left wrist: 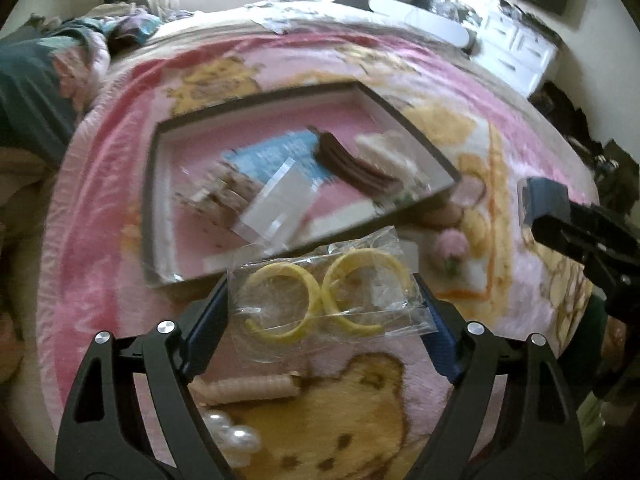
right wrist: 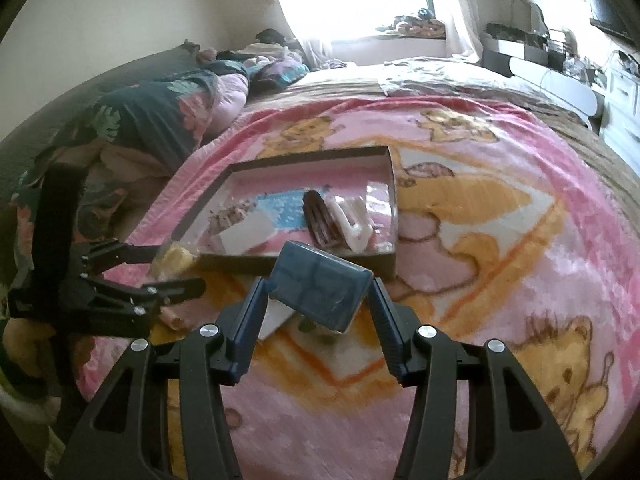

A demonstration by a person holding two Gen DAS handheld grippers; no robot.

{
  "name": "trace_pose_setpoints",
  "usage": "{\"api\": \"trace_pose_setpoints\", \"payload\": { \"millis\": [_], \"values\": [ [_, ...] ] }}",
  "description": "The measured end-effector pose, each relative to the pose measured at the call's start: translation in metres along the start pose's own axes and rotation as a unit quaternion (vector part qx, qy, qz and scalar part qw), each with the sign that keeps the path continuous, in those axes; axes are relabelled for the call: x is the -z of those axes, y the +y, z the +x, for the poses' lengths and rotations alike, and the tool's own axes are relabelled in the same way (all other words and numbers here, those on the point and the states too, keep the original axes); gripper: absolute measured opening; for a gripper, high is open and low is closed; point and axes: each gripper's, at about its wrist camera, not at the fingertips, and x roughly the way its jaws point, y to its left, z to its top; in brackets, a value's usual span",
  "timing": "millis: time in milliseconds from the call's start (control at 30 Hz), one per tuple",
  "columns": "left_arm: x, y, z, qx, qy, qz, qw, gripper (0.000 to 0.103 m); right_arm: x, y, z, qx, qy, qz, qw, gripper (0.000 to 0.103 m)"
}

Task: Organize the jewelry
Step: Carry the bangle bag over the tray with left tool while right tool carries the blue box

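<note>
My left gripper (left wrist: 322, 306) is shut on a clear plastic bag with two yellow hoop earrings (left wrist: 320, 300), held above the blanket just in front of the tray. The right wrist view shows this gripper (right wrist: 182, 268) low at the left with the yellowish bag (right wrist: 174, 260) between its fingers. My right gripper (right wrist: 318, 292) is shut on a flat blue box wrapped in film (right wrist: 320, 288), tilted and lifted in front of the tray's near wall. The dark-rimmed tray (left wrist: 150, 200) has a pink floor and holds a blue card (left wrist: 280, 156), a brown hair clip (left wrist: 352, 168), a white clip (left wrist: 384, 156) and clear packets.
Everything rests on a pink cartoon blanket (right wrist: 500, 220) over a bed. White pearls (left wrist: 236, 436) and a beige ribbed piece (left wrist: 248, 390) lie on the blanket under my left gripper. A white card (right wrist: 276, 316) lies beneath the blue box. Pillows and bedding are piled at the left.
</note>
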Motion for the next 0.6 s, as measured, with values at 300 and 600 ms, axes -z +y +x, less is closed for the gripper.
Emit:
{"api": "trace_pose_setpoints", "payload": {
  "millis": [300, 600],
  "values": [
    [-0.014, 0.031, -0.027, -0.022, -0.032, -0.033, 0.9987, 0.077, -0.023, 0.018, 0.001, -0.012, -0.013, -0.03, 0.999, 0.051],
    [-0.023, 0.055, -0.036, -0.041, -0.046, -0.055, 0.9966, 0.077, -0.045, 0.032, 0.008, -0.023, -0.023, -0.047, 0.998, 0.051]
  ]
}}
